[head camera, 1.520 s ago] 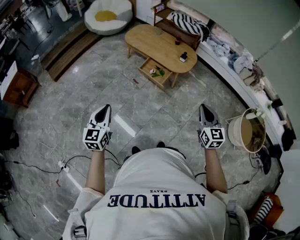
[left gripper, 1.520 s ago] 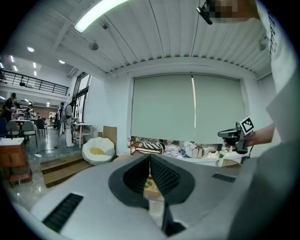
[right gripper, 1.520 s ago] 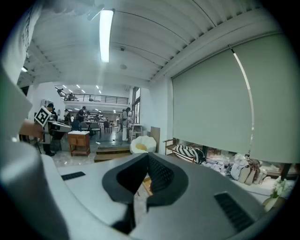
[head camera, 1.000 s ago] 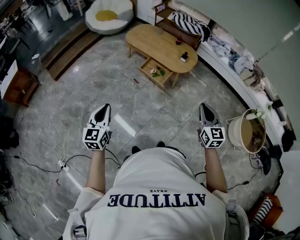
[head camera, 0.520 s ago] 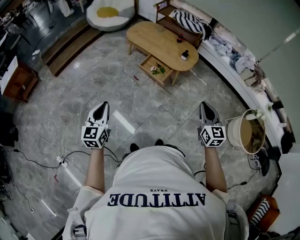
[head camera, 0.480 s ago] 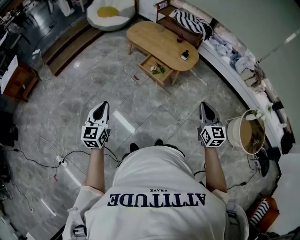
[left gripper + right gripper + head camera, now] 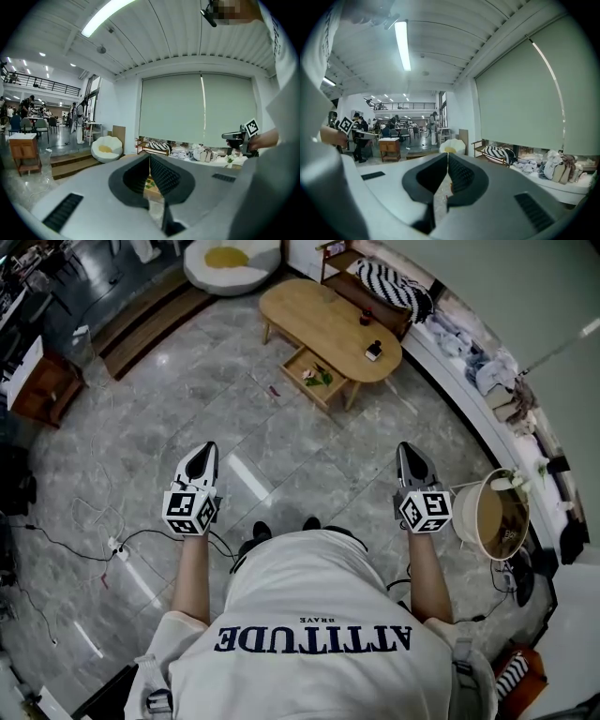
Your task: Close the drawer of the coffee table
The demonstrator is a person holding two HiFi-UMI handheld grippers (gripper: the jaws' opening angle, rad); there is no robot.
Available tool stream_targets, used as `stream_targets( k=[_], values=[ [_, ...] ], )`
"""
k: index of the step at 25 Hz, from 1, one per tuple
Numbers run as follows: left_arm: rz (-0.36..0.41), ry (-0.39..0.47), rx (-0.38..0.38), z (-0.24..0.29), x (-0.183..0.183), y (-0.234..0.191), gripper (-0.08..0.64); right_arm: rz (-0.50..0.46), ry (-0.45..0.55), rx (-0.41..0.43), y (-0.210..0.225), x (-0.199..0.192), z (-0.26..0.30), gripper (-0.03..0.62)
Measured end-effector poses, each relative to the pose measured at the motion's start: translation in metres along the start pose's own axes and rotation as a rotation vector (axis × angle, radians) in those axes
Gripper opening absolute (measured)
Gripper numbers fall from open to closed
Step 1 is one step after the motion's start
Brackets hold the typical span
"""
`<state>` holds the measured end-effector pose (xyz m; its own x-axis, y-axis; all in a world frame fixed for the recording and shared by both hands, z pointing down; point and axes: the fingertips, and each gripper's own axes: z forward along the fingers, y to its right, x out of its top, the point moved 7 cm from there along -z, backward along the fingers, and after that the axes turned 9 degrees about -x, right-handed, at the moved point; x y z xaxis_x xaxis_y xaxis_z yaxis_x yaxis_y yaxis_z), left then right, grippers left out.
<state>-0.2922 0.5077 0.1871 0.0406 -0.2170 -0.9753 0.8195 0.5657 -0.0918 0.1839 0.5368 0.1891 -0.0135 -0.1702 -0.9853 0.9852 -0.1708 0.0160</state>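
Observation:
The oval wooden coffee table (image 7: 328,315) stands far ahead on the grey stone floor. Its drawer (image 7: 314,379) is pulled out toward me, with small items and something green inside. My left gripper (image 7: 205,450) and right gripper (image 7: 409,448) are held out in front of my body at waist height, well short of the table. Both are shut and hold nothing. In the left gripper view the closed left gripper (image 7: 150,157) points toward the drawer (image 7: 151,183), seen through the notch below the tips. The right gripper (image 7: 447,154) likewise shows its jaws pressed together.
A white beanbag (image 7: 234,257) lies beyond the table, and a shelf with a striped cushion (image 7: 394,282) stands behind it. A round side table (image 7: 492,514) is at my right. A wooden cabinet (image 7: 42,381) stands at left. Cables and a power strip (image 7: 117,547) lie on the floor.
The room has shifted a little in the head view as the person moved, the table sliding slightly up and right. Both grippers keep the same pose and stay shut.

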Motion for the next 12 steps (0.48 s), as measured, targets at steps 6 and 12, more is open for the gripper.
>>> stream_targets(
  k=[6, 12],
  values=[
    [0.000, -0.001, 0.032, 0.003, -0.002, 0.027, 0.021, 0.046, 0.015, 0.036, 0.029, -0.005, 0.002, 0.020],
    [-0.004, -0.007, 0.061, 0.007, -0.005, 0.038, 0.021, 0.055, 0.000, 0.051, 0.044, -0.014, 0.006, 0.020]
  ],
)
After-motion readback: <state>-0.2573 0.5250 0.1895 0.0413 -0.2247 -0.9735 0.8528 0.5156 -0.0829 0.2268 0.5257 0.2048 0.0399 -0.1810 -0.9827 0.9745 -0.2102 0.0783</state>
